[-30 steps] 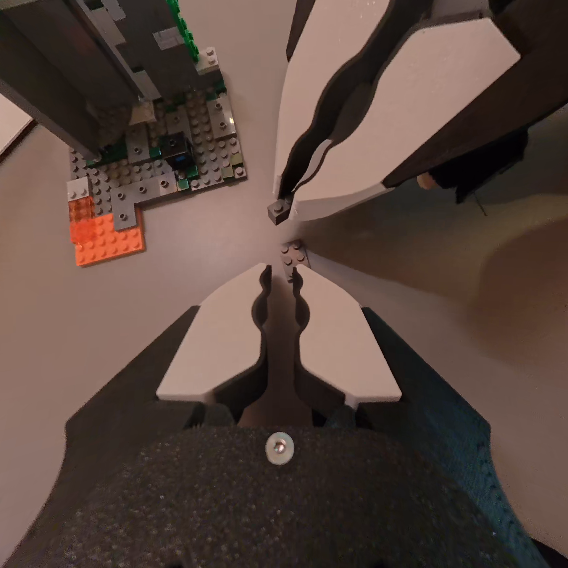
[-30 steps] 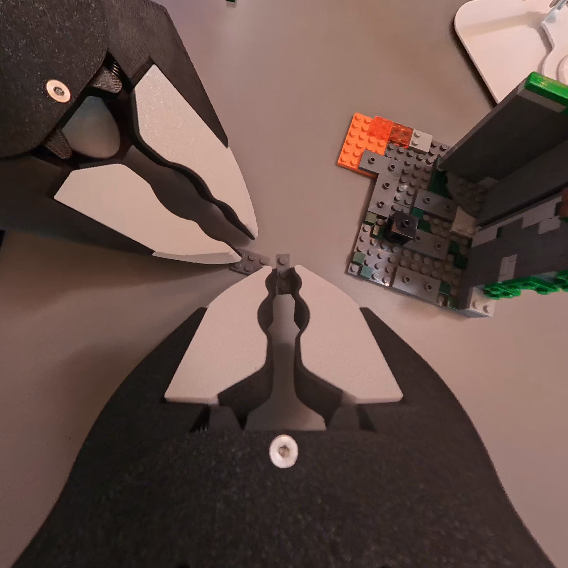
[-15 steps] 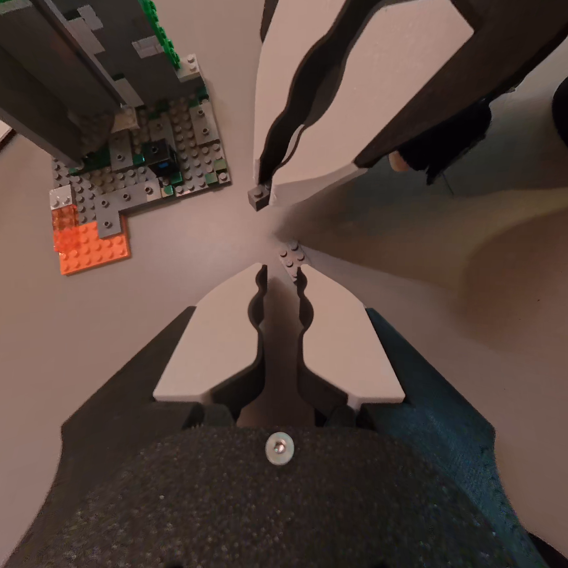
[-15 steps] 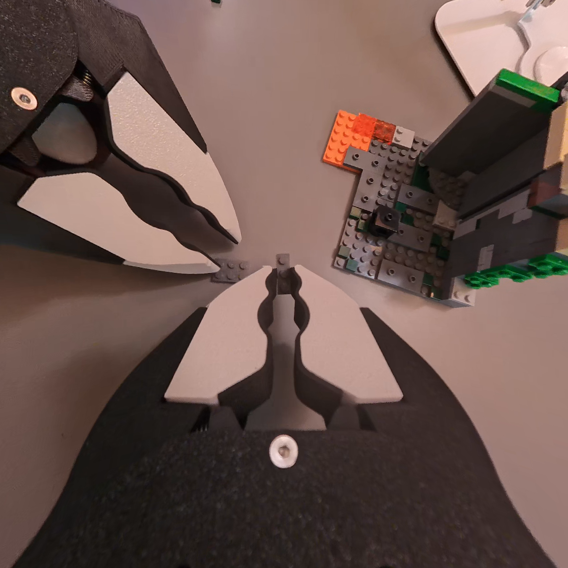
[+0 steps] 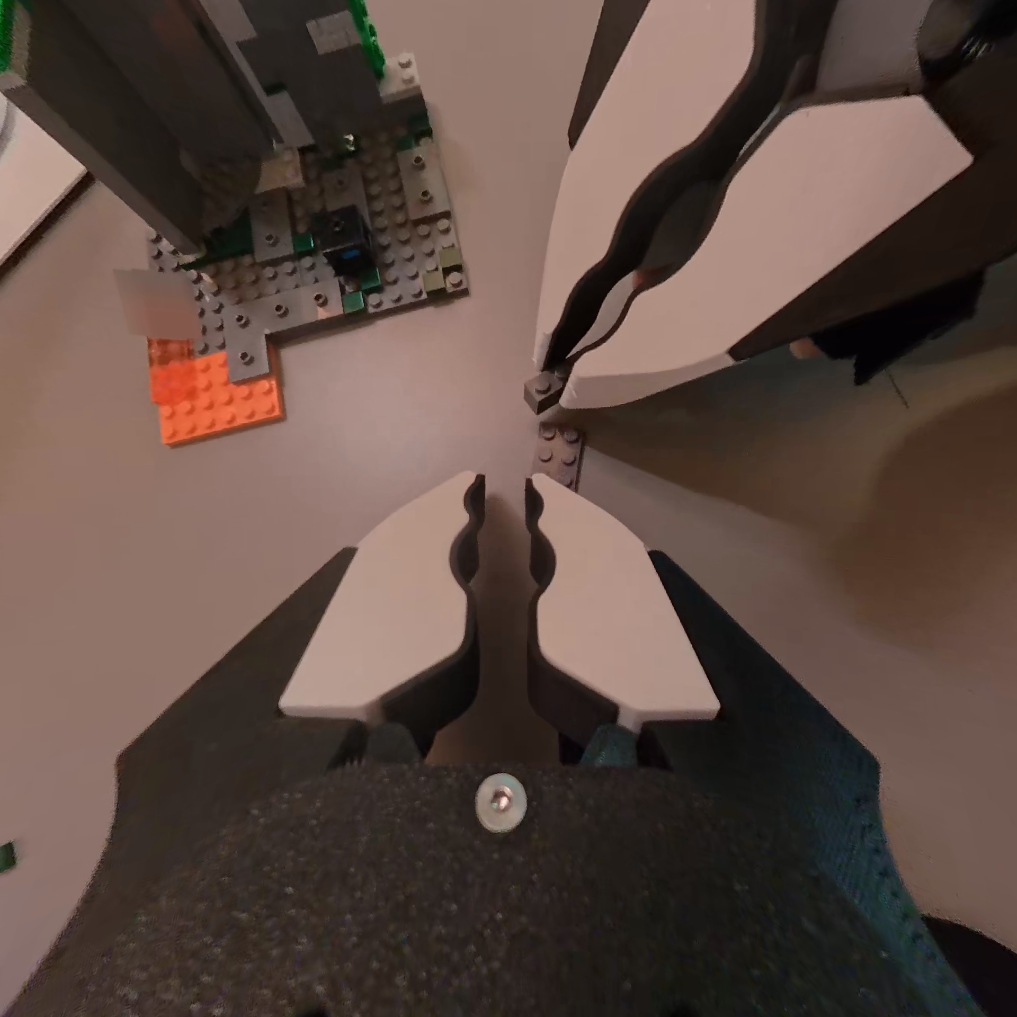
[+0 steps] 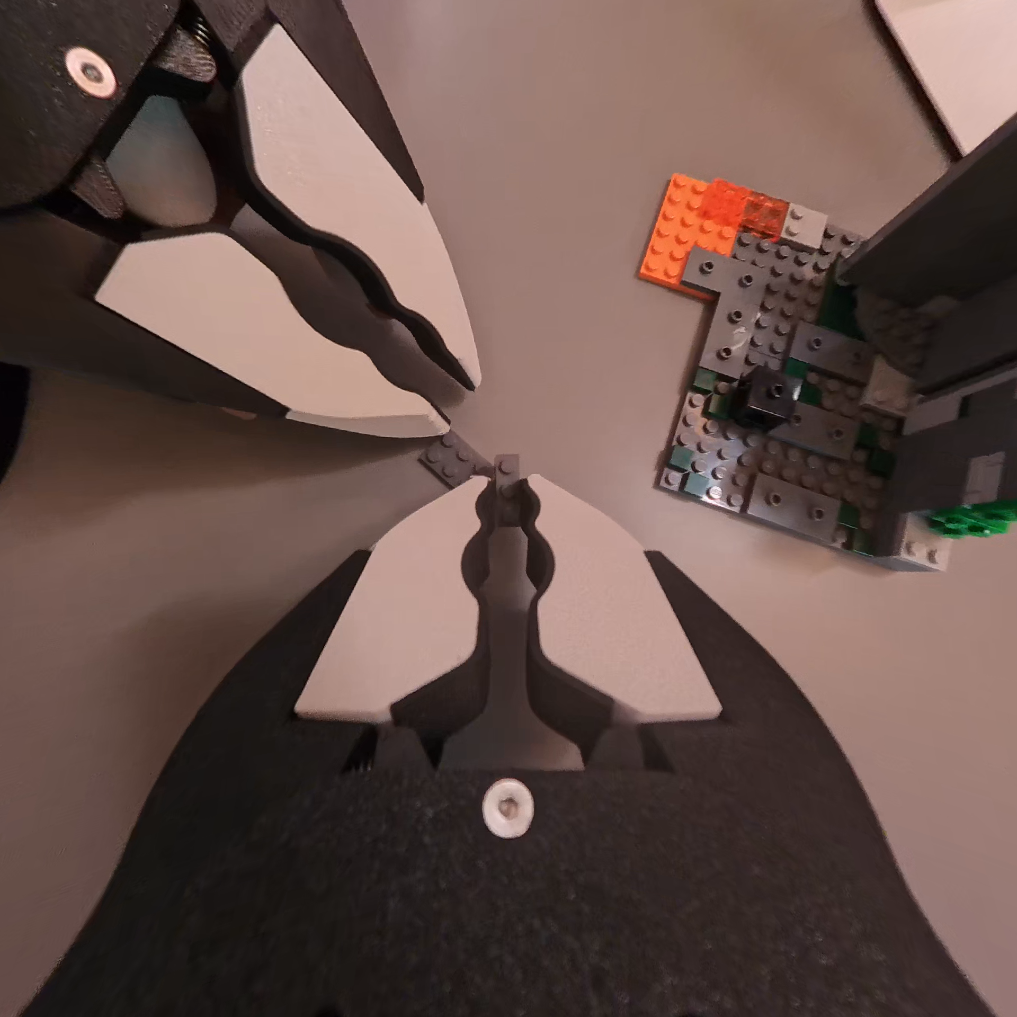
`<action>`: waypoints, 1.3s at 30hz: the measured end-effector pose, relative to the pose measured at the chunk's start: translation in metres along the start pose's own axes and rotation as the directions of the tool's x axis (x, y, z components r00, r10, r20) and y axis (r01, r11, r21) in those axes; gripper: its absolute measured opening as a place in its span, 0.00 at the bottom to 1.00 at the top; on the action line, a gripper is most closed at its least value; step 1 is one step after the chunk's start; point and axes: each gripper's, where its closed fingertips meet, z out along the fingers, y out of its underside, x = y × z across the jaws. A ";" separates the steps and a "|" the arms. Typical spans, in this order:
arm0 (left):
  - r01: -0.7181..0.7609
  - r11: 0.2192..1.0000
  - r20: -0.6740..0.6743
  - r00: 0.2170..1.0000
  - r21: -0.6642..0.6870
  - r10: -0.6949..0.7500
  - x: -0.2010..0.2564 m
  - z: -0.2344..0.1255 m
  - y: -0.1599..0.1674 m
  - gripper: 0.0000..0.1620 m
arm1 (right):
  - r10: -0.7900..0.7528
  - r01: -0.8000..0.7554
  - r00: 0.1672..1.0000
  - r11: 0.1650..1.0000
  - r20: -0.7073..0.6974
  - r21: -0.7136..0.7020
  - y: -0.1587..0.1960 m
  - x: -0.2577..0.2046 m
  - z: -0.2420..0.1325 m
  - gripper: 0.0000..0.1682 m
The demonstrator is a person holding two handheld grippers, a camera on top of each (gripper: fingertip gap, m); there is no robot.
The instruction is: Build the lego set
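My right gripper (image 6: 509,484) is shut on a small dark grey brick (image 6: 506,479), held low over the table. It also shows in the left wrist view (image 5: 558,366), coming in from the upper right with the brick (image 5: 542,391) at its tips. A dark grey studded plate (image 5: 561,454) lies flat on the table just under that brick and beside the right fingertip of my left gripper (image 5: 505,484). The left gripper stands slightly open and empty. In the right wrist view the plate (image 6: 454,459) lies between the left gripper (image 6: 459,404) and the held brick.
The partly built lego model (image 5: 330,247) stands on a grey baseplate with an orange plate corner (image 5: 220,396) and tall dark walls. In the right wrist view the model (image 6: 798,385) is to the right. A white board (image 6: 963,55) lies behind it. A small green piece (image 5: 5,858) lies at the left edge. Less than 4 cm separates the two grippers' tips.
The right gripper has brought the small brick down closer to the grey plate. The left gripper has shifted slightly, staying open beside the plate.
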 end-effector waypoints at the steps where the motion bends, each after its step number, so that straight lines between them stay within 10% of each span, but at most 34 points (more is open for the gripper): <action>1: -0.003 1.000 -0.008 1.000 -0.002 0.002 0.001 0.001 0.001 0.08 | -0.002 0.002 1.000 1.000 0.003 -0.004 0.000 -0.001 0.000 0.05; 39: 0.076 0.997 -0.062 0.995 0.004 -0.076 0.028 -0.001 -0.012 0.11 | 0.056 -0.056 0.998 0.997 0.010 -0.062 0.008 -0.002 -0.003 0.05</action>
